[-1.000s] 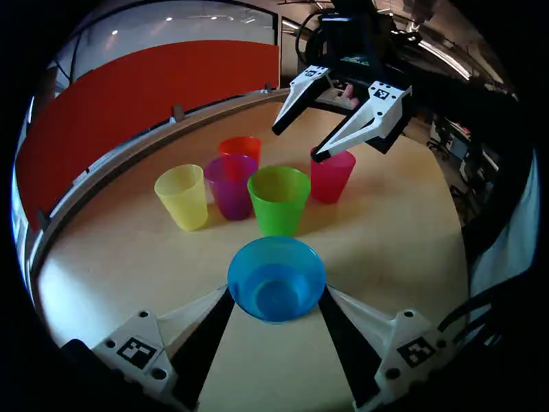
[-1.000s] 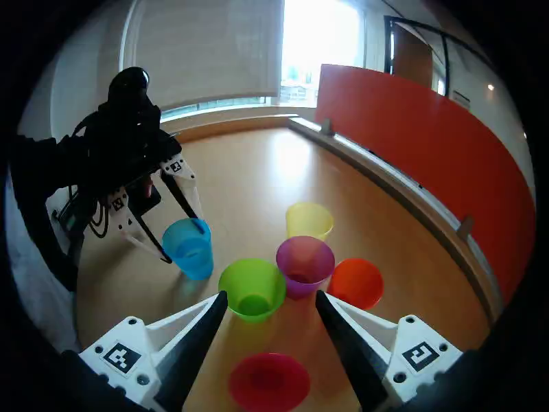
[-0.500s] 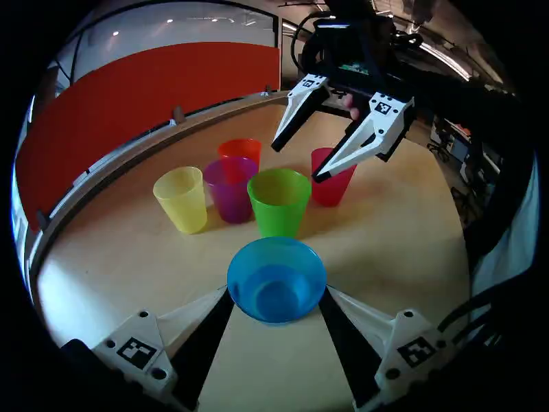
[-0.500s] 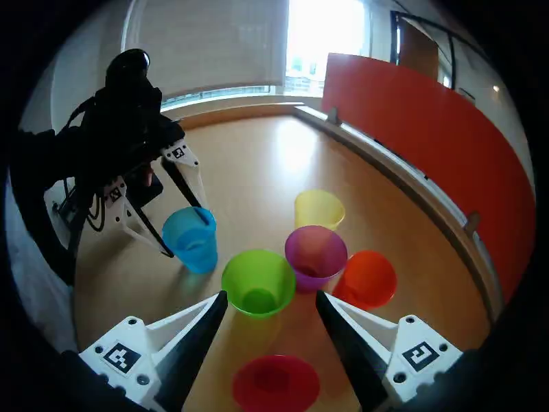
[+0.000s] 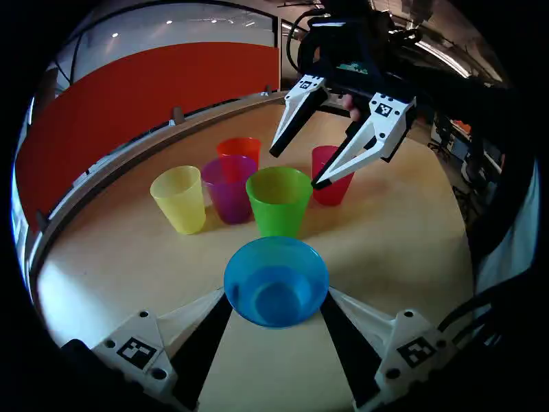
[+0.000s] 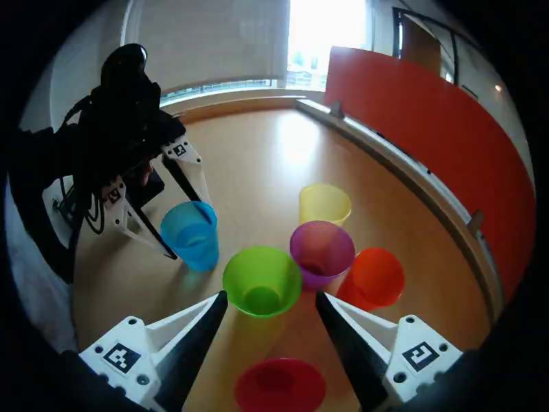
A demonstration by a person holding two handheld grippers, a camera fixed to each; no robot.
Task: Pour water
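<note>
The pouring had not begun, as far as I could judge. The left gripper (image 5: 276, 296) had its two fingers pressed on both sides of the blue cup (image 5: 276, 281), so it was closed on the cup. The cup stood upright at 6 o'clock in the left gripper view, not tilted at all, and it seemed to rest on the table (image 5: 412, 226) or just above it. I could not tell which. Something pale lay low inside the cup and it was perhaps water, but I could not be sure of this. The other five cups stood in a group at about 12 o'clock from the blue cup. The green cup (image 5: 278, 199) was the nearest one. The purple cup (image 5: 230, 189) touched it at 10 o'clock, the yellow cup (image 5: 180, 199) was further at 9 o'clock, and the orange cup (image 5: 238, 147) was behind the purple one. The red cup (image 5: 337, 193) stood a little apart at 2 o'clock from the green one. All five looked empty and dry. The right gripper (image 6: 270, 296) hung above the red cup with its fingers wide apart and held nothing. So one cup was in hand, and the second cup was not yet taken. What remained, in my judgement, was to close on the red cup, to lift, to tilt and to pour.
</note>
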